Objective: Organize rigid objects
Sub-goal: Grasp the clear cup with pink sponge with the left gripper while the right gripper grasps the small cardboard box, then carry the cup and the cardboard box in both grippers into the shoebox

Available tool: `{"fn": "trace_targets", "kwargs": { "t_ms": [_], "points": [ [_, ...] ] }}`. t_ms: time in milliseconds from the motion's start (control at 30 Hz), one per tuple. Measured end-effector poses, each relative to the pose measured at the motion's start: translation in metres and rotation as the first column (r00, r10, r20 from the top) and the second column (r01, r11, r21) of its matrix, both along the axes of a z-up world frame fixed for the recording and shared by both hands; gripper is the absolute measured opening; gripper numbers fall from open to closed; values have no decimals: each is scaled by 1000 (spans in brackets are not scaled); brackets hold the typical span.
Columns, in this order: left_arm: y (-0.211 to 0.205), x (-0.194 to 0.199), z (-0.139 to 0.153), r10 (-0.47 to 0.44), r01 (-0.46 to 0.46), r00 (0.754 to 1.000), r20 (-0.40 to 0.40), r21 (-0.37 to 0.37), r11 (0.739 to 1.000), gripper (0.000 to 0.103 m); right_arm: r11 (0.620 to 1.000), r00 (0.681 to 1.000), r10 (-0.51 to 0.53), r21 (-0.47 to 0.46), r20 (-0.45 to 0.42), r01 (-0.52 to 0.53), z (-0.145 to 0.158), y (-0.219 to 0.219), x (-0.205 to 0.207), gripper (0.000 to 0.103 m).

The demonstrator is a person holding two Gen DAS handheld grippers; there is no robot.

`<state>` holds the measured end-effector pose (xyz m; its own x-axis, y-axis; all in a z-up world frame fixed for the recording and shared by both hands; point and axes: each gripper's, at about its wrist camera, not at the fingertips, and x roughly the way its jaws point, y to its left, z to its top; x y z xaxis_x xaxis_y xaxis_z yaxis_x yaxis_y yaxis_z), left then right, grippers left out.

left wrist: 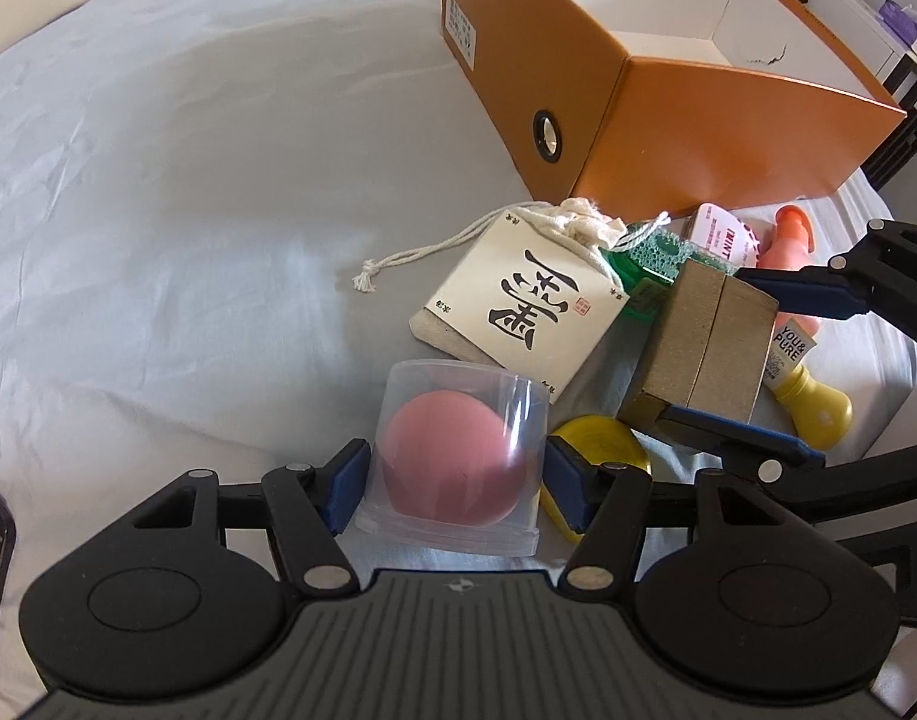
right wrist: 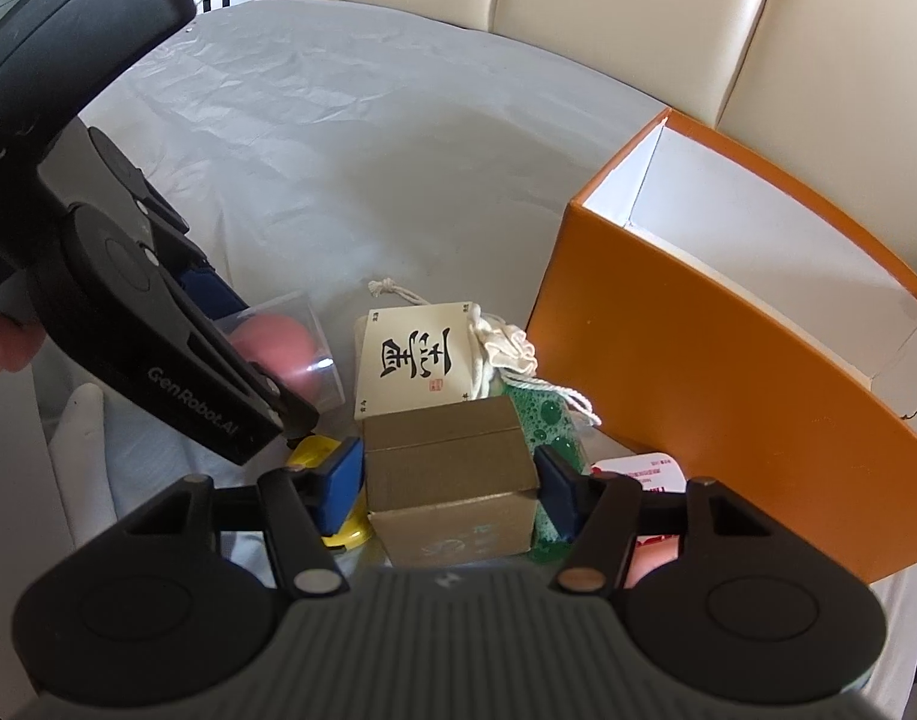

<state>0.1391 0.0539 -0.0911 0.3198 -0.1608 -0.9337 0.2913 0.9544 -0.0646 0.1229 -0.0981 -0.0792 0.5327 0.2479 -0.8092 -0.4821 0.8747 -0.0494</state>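
Gripping clear plastic cylinder [left wrist: 452, 462] w/ pink sphere [left wrist: 452, 459].

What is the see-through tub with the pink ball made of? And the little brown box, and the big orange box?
The see-through tub looks like clear, glossy plastic: it shines, and the pink ball shows through. The little brown box looks like plain matte cardboard with folded flaps. The big orange box seems smooth coated card, white inside.
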Motion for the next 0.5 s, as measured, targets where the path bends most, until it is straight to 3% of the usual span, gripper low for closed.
{"fn": "trace_targets", "kwargs": {
  "t_ms": [500],
  "points": [
    [-6,-22,55,45,-38,990,131,-55,998,72,998,997,-45,53,55,42,40,-19,-18,61]
  ]
}}
